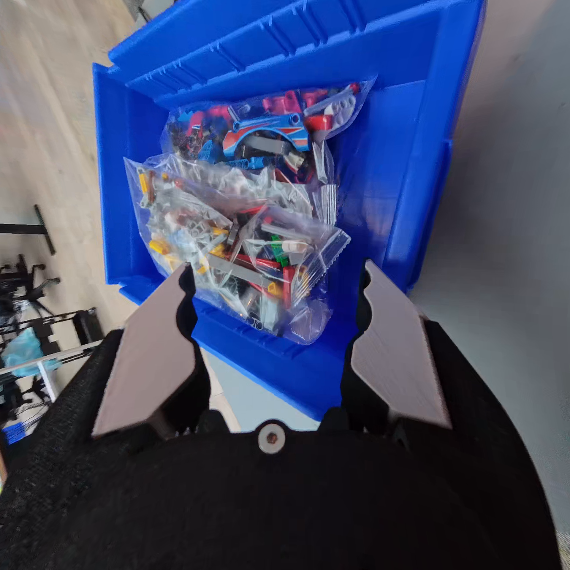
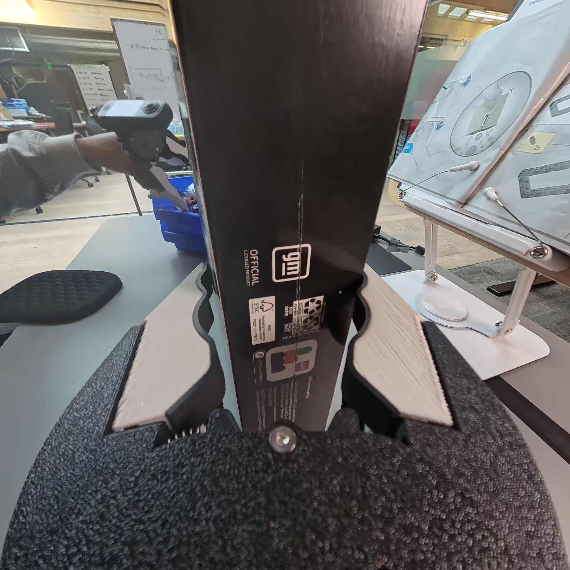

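My left gripper [image 1: 276, 266] is open and empty, hovering just above the near end of a blue plastic bin [image 1: 123, 160]. Several clear bags of small coloured building pieces [image 1: 246, 216] lie in the bin; the nearest bag hangs over the bin's near rim between my fingers. My right gripper [image 2: 283, 277] is shut on a tall black cardboard box [image 2: 296, 138], its fingers pressing both narrow sides of the box, which stands upright. The left gripper also shows in the right wrist view [image 2: 172, 194], held by a hand over the blue bin [image 2: 182, 222].
A grey table [image 2: 123, 246] carries the bin. A black padded rest [image 2: 58, 293] lies at the left. A white stand [image 2: 481, 333] holding an open instruction booklet [image 2: 493, 108] is at the right. Whiteboards and chairs stand behind. The left gripper's tips are roughly 45 cm from the right gripper's.
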Demonstrator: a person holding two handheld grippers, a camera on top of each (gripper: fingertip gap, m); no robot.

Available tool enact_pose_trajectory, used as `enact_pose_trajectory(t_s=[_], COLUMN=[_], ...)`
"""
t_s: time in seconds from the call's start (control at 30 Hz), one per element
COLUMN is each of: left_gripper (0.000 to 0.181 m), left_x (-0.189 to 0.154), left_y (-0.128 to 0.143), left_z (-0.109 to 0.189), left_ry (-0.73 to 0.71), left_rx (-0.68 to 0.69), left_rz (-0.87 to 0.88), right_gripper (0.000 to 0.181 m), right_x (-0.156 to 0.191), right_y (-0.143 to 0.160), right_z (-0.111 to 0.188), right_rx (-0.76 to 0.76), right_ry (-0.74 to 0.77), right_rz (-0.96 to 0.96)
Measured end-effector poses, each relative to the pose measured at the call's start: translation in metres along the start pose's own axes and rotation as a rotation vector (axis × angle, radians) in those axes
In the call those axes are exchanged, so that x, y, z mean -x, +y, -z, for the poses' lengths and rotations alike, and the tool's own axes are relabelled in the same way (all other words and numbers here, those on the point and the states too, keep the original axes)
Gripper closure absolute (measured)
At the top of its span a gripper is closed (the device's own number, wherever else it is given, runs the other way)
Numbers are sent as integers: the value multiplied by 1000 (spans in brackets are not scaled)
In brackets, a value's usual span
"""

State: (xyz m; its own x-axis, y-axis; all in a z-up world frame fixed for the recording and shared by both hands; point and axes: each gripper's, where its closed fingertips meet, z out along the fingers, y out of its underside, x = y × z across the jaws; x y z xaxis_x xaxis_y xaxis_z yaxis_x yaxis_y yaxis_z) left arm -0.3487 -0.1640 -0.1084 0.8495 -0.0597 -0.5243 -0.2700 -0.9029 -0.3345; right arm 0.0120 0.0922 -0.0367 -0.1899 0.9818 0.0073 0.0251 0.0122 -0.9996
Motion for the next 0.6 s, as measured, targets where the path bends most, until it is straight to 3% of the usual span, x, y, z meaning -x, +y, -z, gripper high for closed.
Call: enact_pose_trajectory(t_s=[0.03,0.3,0.4,0.5,0.6], left_gripper=[77,115,124,133,136], left_x=[-3,10,9,9,21], left_y=[3,16,14,11,11], left_z=[-4,-6,-4,2,5], left_ry=[-27,-164,-137,-18,11], left_rx=[8,79,51,-35,-86], left_rz=[3,-51,-13,136,238], right_gripper=[89,89,89,89,89], right_x=[0,2,2,3,3], right_y=[0,1,1,1,1], right_z=[0,1,1,1,1], right_rx=[-1,15,17,15,11], right_ry=[-1,-3,-4,-5,-6], right_rz=[-2,4,4,3,-1])
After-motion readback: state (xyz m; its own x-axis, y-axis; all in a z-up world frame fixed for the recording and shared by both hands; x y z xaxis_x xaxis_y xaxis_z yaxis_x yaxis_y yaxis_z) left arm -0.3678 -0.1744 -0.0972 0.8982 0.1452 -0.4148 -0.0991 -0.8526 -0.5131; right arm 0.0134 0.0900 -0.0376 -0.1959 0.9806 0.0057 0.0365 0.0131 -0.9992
